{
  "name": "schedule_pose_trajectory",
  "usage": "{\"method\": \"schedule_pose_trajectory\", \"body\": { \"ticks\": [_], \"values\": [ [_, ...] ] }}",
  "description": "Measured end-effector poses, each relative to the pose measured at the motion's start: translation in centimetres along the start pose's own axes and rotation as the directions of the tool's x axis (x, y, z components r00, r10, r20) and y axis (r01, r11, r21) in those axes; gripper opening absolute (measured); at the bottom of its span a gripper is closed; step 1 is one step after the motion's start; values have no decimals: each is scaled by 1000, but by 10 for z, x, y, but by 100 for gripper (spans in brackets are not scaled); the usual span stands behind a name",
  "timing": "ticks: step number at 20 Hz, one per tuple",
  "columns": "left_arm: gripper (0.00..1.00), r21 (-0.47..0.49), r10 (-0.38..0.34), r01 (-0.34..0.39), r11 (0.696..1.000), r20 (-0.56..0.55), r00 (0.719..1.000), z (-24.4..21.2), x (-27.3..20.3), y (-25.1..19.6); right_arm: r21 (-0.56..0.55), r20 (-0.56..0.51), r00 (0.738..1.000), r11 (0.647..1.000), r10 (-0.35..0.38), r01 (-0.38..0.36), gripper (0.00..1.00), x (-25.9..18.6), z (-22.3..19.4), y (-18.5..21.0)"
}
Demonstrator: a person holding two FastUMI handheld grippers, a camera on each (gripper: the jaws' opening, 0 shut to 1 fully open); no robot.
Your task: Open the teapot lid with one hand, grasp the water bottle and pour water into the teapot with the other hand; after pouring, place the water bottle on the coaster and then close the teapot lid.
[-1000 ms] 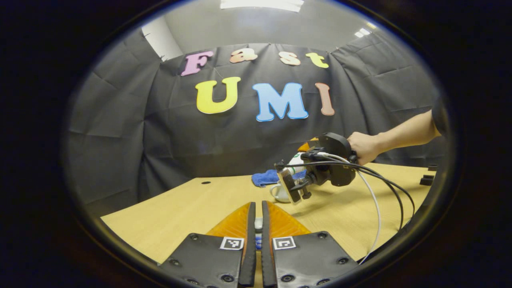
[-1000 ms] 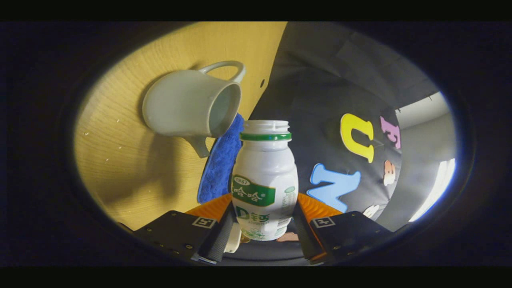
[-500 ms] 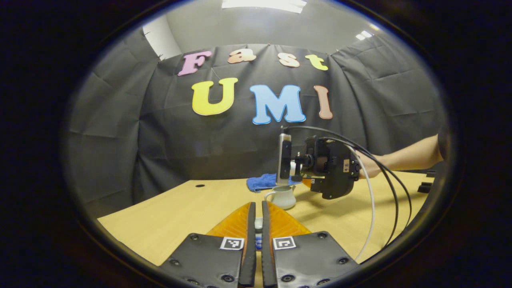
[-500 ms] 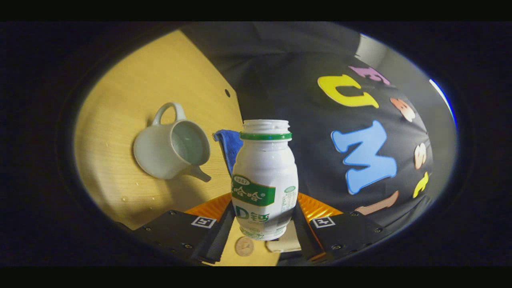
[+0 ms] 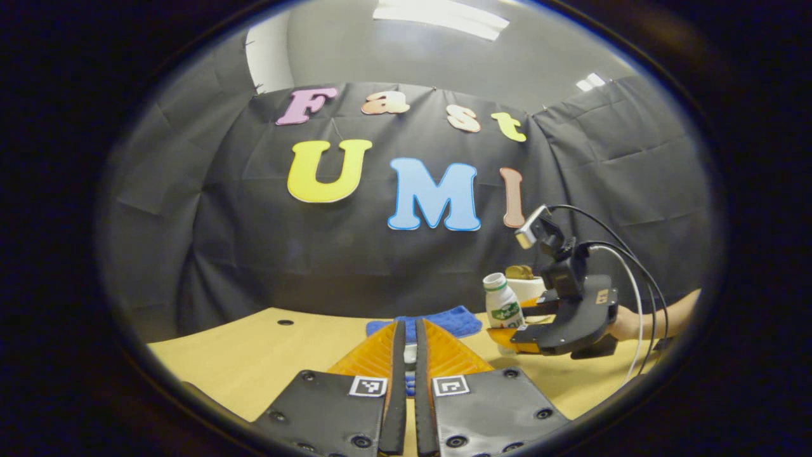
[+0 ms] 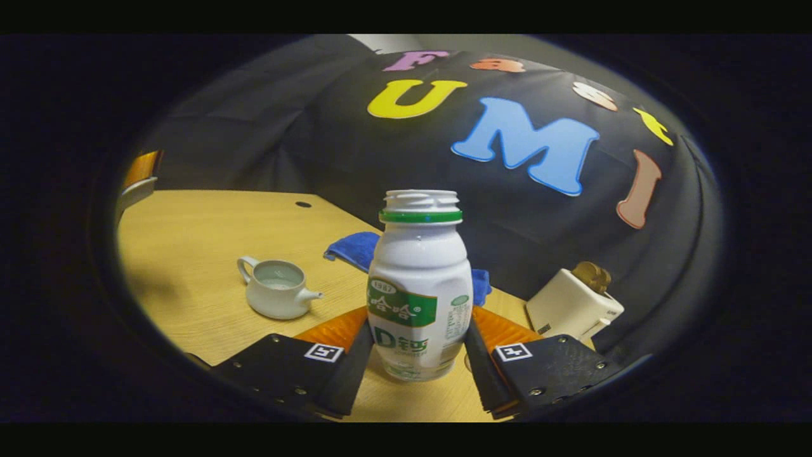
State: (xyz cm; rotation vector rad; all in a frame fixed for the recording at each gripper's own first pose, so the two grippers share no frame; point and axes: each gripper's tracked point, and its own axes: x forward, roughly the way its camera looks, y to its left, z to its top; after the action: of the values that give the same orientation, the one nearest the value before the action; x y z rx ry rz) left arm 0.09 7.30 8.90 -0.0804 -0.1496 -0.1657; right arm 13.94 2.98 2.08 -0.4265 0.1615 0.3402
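Note:
My right gripper (image 6: pixel 419 336) is shut on a white bottle (image 6: pixel 420 279) with a green label and no cap, held upright just above the table. The lidless white teapot (image 6: pixel 276 296) stands on the wood table to its left, with water inside. In the left gripper view, the right gripper (image 5: pixel 515 335) and the bottle (image 5: pixel 502 308) sit low at the right, held by a hand. My left gripper (image 5: pixel 410 325) is shut on a small white piece, the teapot lid (image 5: pixel 410 353) by its look, mostly hidden between the fingers.
A blue cloth (image 6: pixel 353 248) lies at the back of the table (image 6: pixel 190 235) by the black wall. A white box with a brown top (image 6: pixel 574 306) stands right of the bottle. Cables trail from the right gripper. The left gripper's edge (image 6: pixel 141 171) shows far left.
The right gripper has turned the bottle from tilted over the teapot to upright, moved right, away from the teapot, and come down near the table. The left gripper stayed shut and tipped upward.

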Motion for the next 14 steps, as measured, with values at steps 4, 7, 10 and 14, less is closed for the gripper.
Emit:
{"method": "schedule_pose_trajectory", "body": {
  "ticks": [4,7,10,14],
  "values": [
    [16,-78,-49,44,996,-61,997,-23,63,-6,185,57,998,982,18,-28,72,-21,-6,-21],
    [16,-69,-58,50,996,-118,991,-45,103,-8,268,76,997,962,26,-46,72,-31,-13,-36],
    [16,-54,-78,69,996,-187,979,-77,130,-17,288,77,997,957,6,-28,72,-36,-21,-52],
    [16,-6,-59,59,998,-243,968,-103,146,-19,323,87,996,946,-11,-18,72,-38,-23,-64]
  ]
}}
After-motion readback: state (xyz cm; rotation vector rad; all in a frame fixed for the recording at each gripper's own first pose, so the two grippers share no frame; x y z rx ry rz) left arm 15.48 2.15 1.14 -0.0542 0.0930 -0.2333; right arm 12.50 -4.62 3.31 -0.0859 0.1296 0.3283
